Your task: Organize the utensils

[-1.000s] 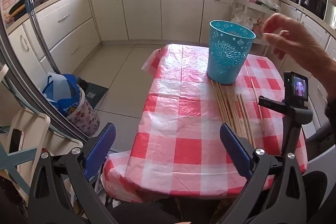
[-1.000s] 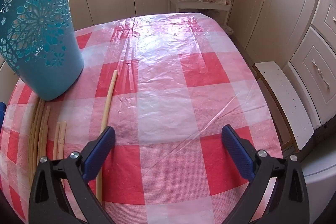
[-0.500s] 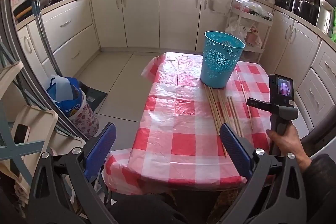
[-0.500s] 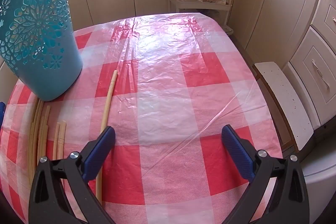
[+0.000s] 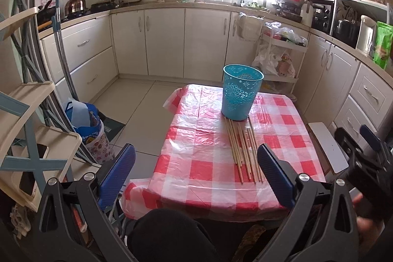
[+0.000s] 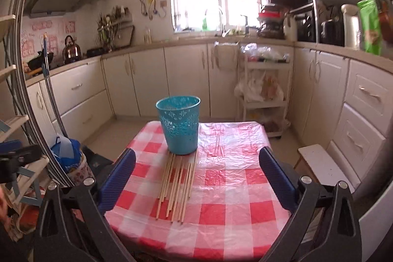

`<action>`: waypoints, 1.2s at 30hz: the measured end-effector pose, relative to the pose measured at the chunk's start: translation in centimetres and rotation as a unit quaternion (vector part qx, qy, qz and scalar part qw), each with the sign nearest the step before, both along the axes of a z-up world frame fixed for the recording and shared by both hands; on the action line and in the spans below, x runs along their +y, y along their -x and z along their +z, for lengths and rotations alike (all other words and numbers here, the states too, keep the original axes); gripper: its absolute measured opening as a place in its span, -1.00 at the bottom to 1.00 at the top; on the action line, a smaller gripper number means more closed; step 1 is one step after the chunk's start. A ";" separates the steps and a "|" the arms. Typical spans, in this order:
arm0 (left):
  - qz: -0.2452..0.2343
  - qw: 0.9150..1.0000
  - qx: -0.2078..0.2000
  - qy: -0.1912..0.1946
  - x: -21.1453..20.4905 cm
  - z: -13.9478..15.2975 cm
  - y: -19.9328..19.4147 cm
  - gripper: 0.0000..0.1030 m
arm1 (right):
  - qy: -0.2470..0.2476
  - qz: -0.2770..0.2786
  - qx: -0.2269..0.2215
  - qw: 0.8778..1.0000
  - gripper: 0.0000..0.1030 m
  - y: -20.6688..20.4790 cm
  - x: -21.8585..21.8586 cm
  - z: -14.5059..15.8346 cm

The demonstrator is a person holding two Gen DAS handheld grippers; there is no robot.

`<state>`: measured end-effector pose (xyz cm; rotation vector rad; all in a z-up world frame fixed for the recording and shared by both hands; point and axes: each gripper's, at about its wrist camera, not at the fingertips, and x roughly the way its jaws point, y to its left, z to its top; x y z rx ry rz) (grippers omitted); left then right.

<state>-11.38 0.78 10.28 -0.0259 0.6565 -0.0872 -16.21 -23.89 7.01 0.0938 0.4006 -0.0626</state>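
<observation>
Several wooden chopsticks (image 5: 242, 146) lie side by side on the red-and-white checked table (image 5: 196, 134), their far ends against an upright, empty-looking teal basket (image 5: 239, 95). In the right wrist view the chopsticks (image 6: 176, 178) lie in front of the basket (image 6: 180, 124). My left gripper (image 5: 196, 173) is open and empty, held back above the table's near edge, left of the chopsticks. My right gripper (image 6: 196, 178) is open and empty, held above the near edge with the chopsticks between its blue pads. The right gripper also shows at the far right in the left wrist view (image 5: 363, 154).
A white stool (image 6: 321, 163) stands right of the table. A blue bag in a patterned bin (image 5: 91, 131) and a shelf rack (image 5: 29, 114) stand to the left. A white cart with bags (image 6: 262, 90) stands behind. Kitchen cabinets (image 5: 162, 41) line the walls.
Both grippers have pulled back and up from the table. The right one was low over the cloth and is now raised. The bare hand near the basket has gone and now holds the right gripper.
</observation>
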 end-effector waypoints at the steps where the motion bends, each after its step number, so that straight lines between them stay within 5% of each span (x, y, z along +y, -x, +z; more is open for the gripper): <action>1: -0.003 1.000 -0.004 -0.002 -0.3 0.0 1.1 0.85 | -0.002 -0.002 0.001 1.000 0.87 1.9 0.9 0.8; 8: 0.000 1.000 -0.029 -0.007 0.2 2.0 7.3 0.85 | -0.068 0.019 0.015 0.997 0.87 10.2 3.7 5.0; 15: 0.005 0.999 -0.047 -0.007 1.2 3.4 11.3 0.85 | -0.043 0.024 -0.031 0.998 0.87 15.9 6.0 7.4; 36: 0.004 0.999 -0.051 -0.008 1.1 3.7 14.3 0.85 | -0.053 0.025 -0.033 0.998 0.87 18.9 5.7 7.2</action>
